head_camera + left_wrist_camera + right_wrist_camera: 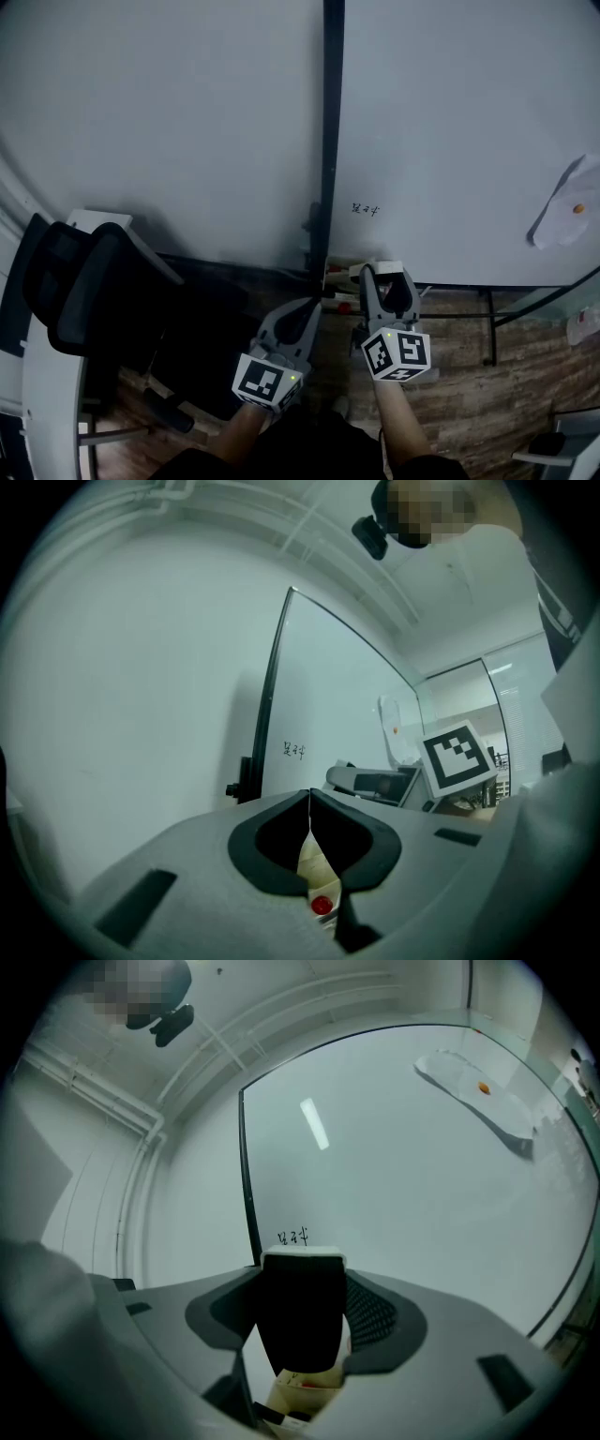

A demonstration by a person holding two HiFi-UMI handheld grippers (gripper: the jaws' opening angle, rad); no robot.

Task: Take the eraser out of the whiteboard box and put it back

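Observation:
My right gripper [389,278] [302,1274] is shut on the eraser [300,1321], a black block with a white top [389,268], and holds it upright in front of the whiteboard [450,122]. Just below it, at the board's lower edge, sits the cream whiteboard box [336,279] [302,1387] with something red inside. My left gripper [312,306] [309,797] is shut with nothing in it, close to the left of the box. Through the gap under its jaws I see the box [314,869] and a small red thing [322,905].
A black upright post [330,131] splits the board. Small handwriting [364,210] is near the box, and a paper sheet [565,202] is stuck at the right. A black office chair [89,295] and a white table edge [42,394] stand at the left. The board's stand [489,323] crosses the brick-pattern floor.

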